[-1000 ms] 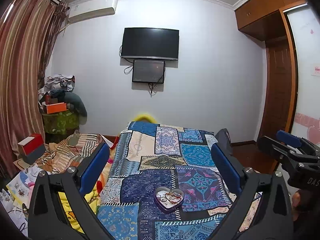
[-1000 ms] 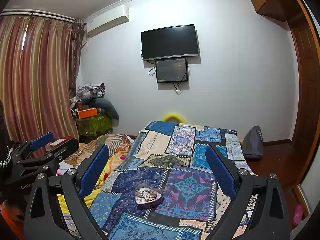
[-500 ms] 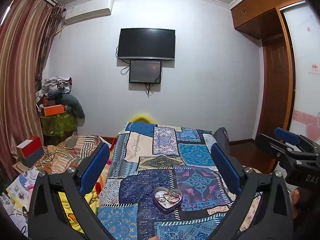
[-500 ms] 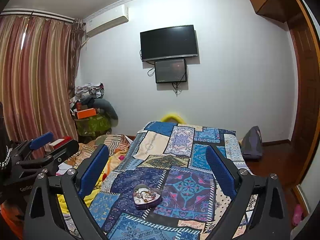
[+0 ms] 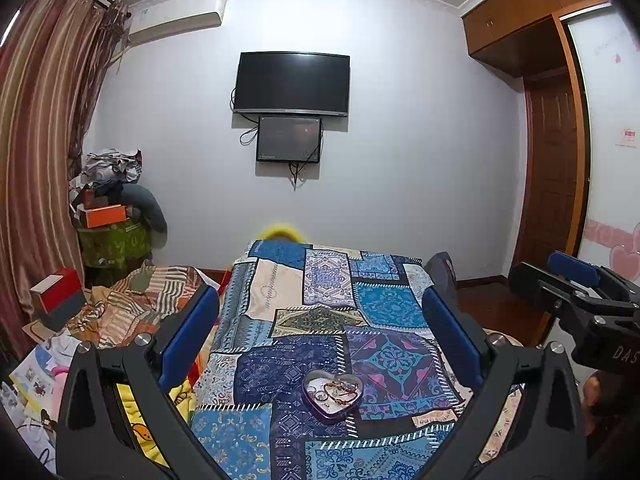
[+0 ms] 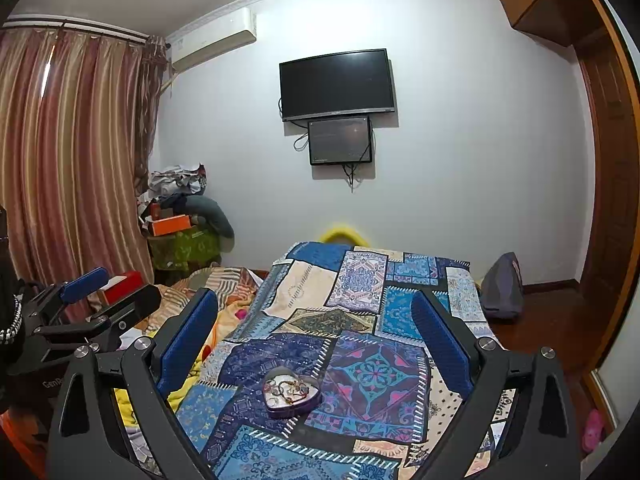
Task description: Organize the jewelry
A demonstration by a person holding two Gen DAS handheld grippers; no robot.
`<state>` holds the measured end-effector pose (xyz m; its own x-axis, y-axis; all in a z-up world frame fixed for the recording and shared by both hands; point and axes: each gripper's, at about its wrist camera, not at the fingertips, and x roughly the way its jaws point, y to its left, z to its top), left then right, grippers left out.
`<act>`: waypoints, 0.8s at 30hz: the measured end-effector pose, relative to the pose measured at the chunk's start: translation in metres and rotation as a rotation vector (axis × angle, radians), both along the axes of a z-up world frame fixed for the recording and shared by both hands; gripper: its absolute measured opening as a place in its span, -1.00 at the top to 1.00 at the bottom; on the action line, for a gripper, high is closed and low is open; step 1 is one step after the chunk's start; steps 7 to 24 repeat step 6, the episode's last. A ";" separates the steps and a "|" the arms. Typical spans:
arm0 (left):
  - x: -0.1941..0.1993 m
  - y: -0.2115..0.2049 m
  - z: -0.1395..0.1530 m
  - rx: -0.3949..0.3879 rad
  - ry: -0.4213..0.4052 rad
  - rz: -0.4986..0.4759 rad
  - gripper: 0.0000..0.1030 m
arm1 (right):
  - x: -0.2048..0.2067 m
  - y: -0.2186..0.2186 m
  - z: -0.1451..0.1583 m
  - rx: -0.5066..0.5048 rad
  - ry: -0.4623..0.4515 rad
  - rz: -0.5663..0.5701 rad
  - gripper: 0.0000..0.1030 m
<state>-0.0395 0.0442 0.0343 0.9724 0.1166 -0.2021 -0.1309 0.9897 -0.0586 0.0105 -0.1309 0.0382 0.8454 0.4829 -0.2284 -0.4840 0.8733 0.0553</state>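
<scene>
1. Clearly, the heart-shaped tin [image 5: 332,395] is lying open on the patchwork bedspread [image 5: 320,320], at about 6 o'clock in the left wrist view and 7 o'clock in the right wrist view, with a tangle of jewelry [image 5: 338,389] sitting inside it.
2. Both tools are hanging above the bed with nothing in them: the left gripper [image 5: 320,332] is standing spread wide, and the right gripper [image 6: 316,332] is gaping just as wide, well apart from the tin.
3. As for progress, the pieces are resting together in the tin, so the scene is fitting either a heap waiting to be sorted or a tin just filled; no loose piece is showing on the cloth, though small ones would be hard to spot on the busy pattern.
4. Around the tin, flat cloth is lying free toward 12 and 3 o'clock.
5. At 9 o'clock the bed edge is dropping toward a cluttered striped blanket [image 5: 136,300], so room there is looking tighter.
6. At 3 o'clock the far edge is falling to the wooden floor [image 6: 540,320].
</scene>
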 end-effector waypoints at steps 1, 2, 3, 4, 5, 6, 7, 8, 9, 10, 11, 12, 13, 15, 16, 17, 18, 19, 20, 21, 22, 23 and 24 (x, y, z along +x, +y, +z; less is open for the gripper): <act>0.000 0.001 0.000 -0.002 0.001 0.001 -0.98 | 0.000 0.001 0.000 -0.002 0.000 0.000 -0.87; 0.001 0.001 0.000 -0.004 0.002 0.001 -0.98 | 0.000 0.002 0.000 -0.003 0.000 0.000 -0.87; 0.001 0.003 0.000 -0.009 0.002 0.001 -0.98 | 0.001 0.002 0.000 -0.004 0.001 0.001 -0.87; 0.001 0.004 -0.001 -0.012 0.002 0.001 -0.98 | 0.000 0.003 0.000 -0.004 0.001 0.001 -0.87; 0.001 0.005 -0.001 -0.015 0.002 0.001 -0.97 | 0.001 0.003 0.000 -0.006 0.002 0.003 -0.87; 0.001 0.006 -0.002 -0.017 0.004 0.002 -0.98 | 0.001 0.005 0.000 -0.007 0.004 0.004 -0.87; 0.001 0.006 -0.002 -0.017 0.004 0.002 -0.98 | 0.001 0.005 0.000 -0.007 0.004 0.004 -0.87; 0.001 0.006 -0.002 -0.017 0.004 0.002 -0.98 | 0.001 0.005 0.000 -0.007 0.004 0.004 -0.87; 0.001 0.006 -0.002 -0.017 0.004 0.002 -0.98 | 0.001 0.005 0.000 -0.007 0.004 0.004 -0.87; 0.001 0.006 -0.002 -0.017 0.004 0.002 -0.98 | 0.001 0.005 0.000 -0.007 0.004 0.004 -0.87; 0.001 0.006 -0.002 -0.017 0.004 0.002 -0.98 | 0.001 0.005 0.000 -0.007 0.004 0.004 -0.87; 0.001 0.006 -0.002 -0.017 0.004 0.002 -0.98 | 0.001 0.005 0.000 -0.007 0.004 0.004 -0.87; 0.001 0.006 -0.002 -0.017 0.004 0.002 -0.98 | 0.001 0.005 0.000 -0.007 0.004 0.004 -0.87; 0.001 0.006 -0.002 -0.017 0.004 0.002 -0.98 | 0.001 0.005 0.000 -0.007 0.004 0.004 -0.87; 0.001 0.006 -0.002 -0.017 0.004 0.002 -0.98 | 0.001 0.005 0.000 -0.007 0.004 0.004 -0.87; 0.001 0.006 -0.002 -0.017 0.004 0.002 -0.98 | 0.001 0.005 0.000 -0.007 0.004 0.004 -0.87; 0.001 0.006 -0.002 -0.017 0.004 0.002 -0.98 | 0.001 0.005 0.000 -0.007 0.004 0.004 -0.87; 0.001 0.006 -0.002 -0.017 0.004 0.002 -0.98 | 0.001 0.005 0.000 -0.007 0.004 0.004 -0.87; 0.001 0.006 -0.002 -0.017 0.004 0.002 -0.98 | 0.001 0.005 0.000 -0.007 0.004 0.004 -0.87; 0.001 0.006 -0.002 -0.017 0.004 0.002 -0.98 | 0.001 0.005 0.000 -0.007 0.004 0.004 -0.87; 0.001 0.006 -0.002 -0.017 0.004 0.002 -0.98 | 0.001 0.005 0.000 -0.007 0.004 0.004 -0.87; 0.001 0.006 -0.002 -0.017 0.004 0.002 -0.98 | 0.001 0.005 0.000 -0.007 0.004 0.004 -0.87; 0.001 0.006 -0.002 -0.017 0.004 0.002 -0.98 | 0.001 0.005 0.000 -0.007 0.004 0.004 -0.87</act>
